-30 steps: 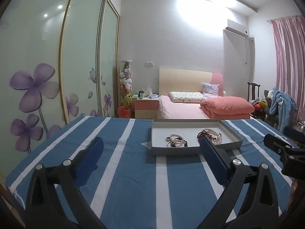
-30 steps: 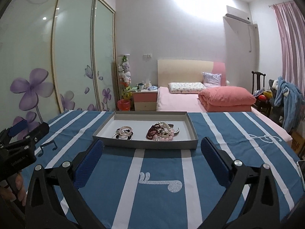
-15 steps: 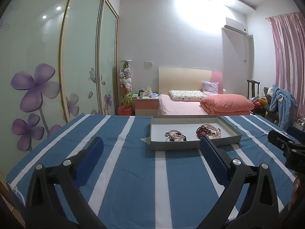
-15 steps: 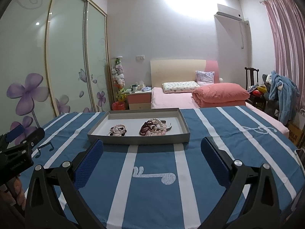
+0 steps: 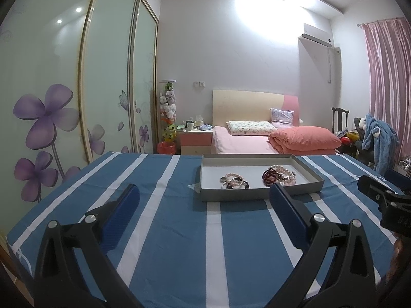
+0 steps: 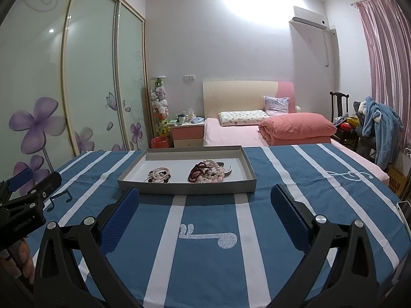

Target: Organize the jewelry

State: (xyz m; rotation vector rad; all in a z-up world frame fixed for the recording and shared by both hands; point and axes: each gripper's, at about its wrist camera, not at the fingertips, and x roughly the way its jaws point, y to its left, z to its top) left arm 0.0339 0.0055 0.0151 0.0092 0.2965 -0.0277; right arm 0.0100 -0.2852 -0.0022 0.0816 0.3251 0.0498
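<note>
The tray (image 6: 250, 179) lies straight ahead of the right gripper (image 6: 203, 205) — nearer it than the left gripper (image 5: 203, 202) — both released, empty, short of its long near wall.

Home bedroom: bed (image 5: 246, 141), wardrobe (image 5: 77, 89), nightstand (image 5: 195, 142).
</note>
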